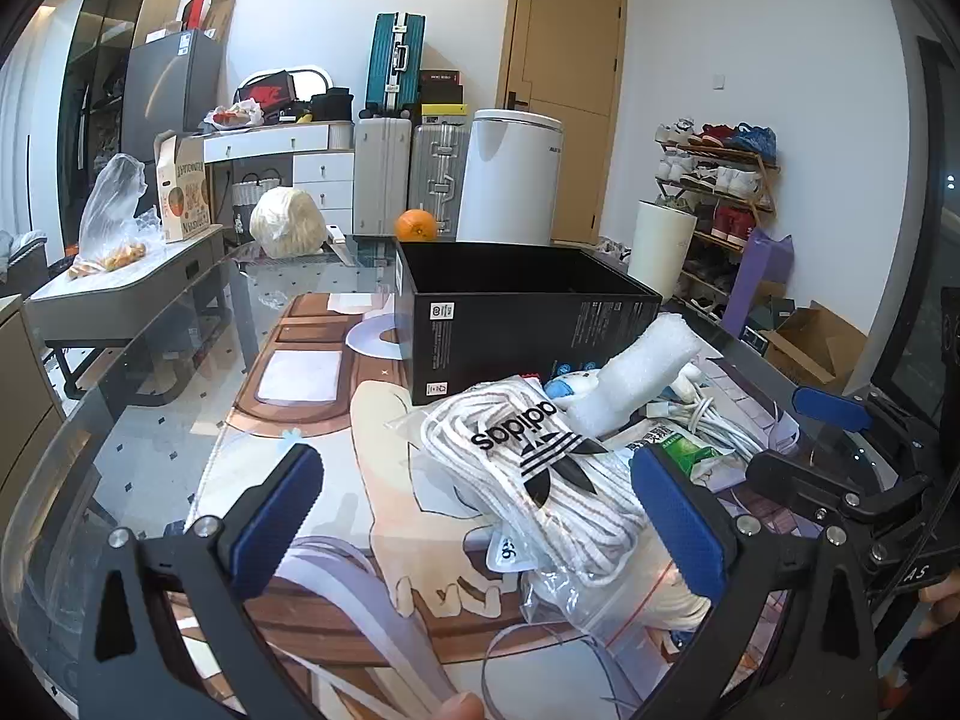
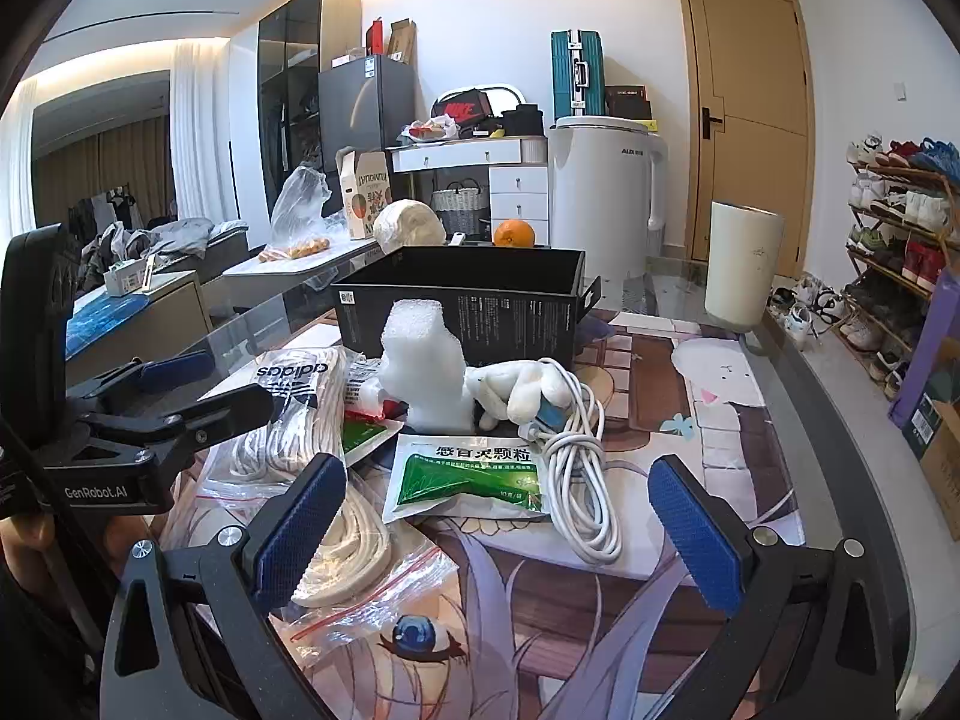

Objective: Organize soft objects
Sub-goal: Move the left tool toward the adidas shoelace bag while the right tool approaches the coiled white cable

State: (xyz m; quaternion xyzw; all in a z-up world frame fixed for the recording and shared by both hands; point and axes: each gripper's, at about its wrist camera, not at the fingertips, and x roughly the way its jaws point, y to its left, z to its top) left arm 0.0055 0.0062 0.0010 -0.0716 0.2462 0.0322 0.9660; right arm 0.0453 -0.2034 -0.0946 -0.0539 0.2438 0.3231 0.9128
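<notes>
Lace bag (image 1: 540,468) seen lying on worktop (image 1: 180,420) near black box (image 1: 516,324), long axis running near-right to far-left. Left gripper (image 1: 480,516) spread wide, nothing held, right finger touching or just beside bag; clearly nearer arm. Right gripper (image 2: 498,528) also wide open, empty, medicine sachet (image 2: 468,477) straight ahead. Foam (image 2: 426,360), plush (image 2: 522,390), cable (image 2: 582,480) piled beyond. Box inside hidden.
</notes>
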